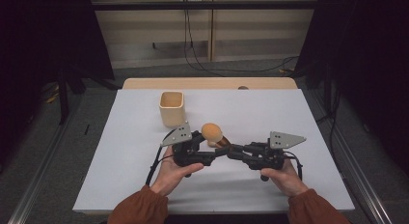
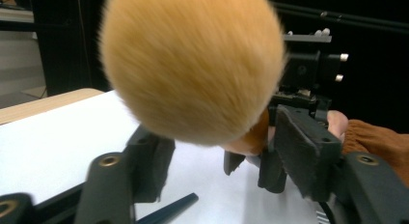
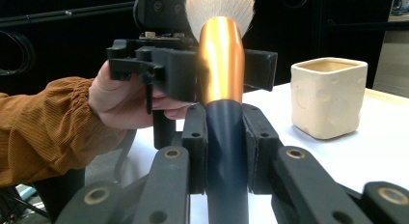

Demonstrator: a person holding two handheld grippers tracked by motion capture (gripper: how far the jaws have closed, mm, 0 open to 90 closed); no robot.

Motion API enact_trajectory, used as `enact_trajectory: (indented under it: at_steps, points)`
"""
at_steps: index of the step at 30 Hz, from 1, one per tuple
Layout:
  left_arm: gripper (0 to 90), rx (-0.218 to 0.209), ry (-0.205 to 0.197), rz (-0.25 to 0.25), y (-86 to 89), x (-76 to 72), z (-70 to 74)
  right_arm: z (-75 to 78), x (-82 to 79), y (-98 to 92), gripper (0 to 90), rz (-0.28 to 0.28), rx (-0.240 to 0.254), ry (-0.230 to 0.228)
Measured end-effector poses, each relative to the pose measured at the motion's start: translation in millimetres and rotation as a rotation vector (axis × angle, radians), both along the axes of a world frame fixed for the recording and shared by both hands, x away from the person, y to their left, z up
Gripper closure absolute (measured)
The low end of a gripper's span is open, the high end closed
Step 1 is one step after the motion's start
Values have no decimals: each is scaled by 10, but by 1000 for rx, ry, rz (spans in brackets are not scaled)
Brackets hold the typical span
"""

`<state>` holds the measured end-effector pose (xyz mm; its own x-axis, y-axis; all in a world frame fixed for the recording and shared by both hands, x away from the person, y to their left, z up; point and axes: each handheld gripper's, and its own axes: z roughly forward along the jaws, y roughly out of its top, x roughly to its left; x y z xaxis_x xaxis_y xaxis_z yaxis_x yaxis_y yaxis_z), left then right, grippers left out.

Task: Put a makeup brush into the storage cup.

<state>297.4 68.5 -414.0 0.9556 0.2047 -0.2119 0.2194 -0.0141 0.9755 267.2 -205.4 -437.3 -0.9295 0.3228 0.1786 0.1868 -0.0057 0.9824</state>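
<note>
On the white table (image 1: pixel 144 175), right gripper (image 1: pixel 230 150) fingers clamp the brush (image 3: pixel 222 84); left gripper (image 1: pixel 218 151) fingers seemingly half-closed around it.

Cup and worktop, away from the work

A cream square cup (image 1: pixel 171 108) stands upright toward the far left of the white worktop (image 1: pixel 270 113); beyond the wooden far edge, black cables (image 1: pixel 202 64) trail across grey floor (image 1: pixel 144 69).

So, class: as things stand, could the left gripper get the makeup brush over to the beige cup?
Probably not yet. The right gripper is clamped on the makeup brush handle, so the left gripper cannot carry it off. Otherwise, bare table leaves the way to the cup free.
</note>
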Motion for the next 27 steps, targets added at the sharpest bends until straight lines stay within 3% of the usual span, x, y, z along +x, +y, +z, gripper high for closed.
enact_trajectory:
  at_steps: [5, 16, 21, 27]
  points:
    - [490, -29, 1, -18, 5, -2, 10, -17, 7, 7, 740, 4, 7, 5]
    - [617, -95, 62, -66, 18, 39, -29, -17, 9, 18, 739, 9, 27, 7]
    - [641, -98, 80, -79, 32, 43, -22, -21, 9, 27, 734, 12, 24, 10]
    - [646, -65, 59, -75, 31, 34, -11, -8, 12, 37, 716, 2, -7, 16]
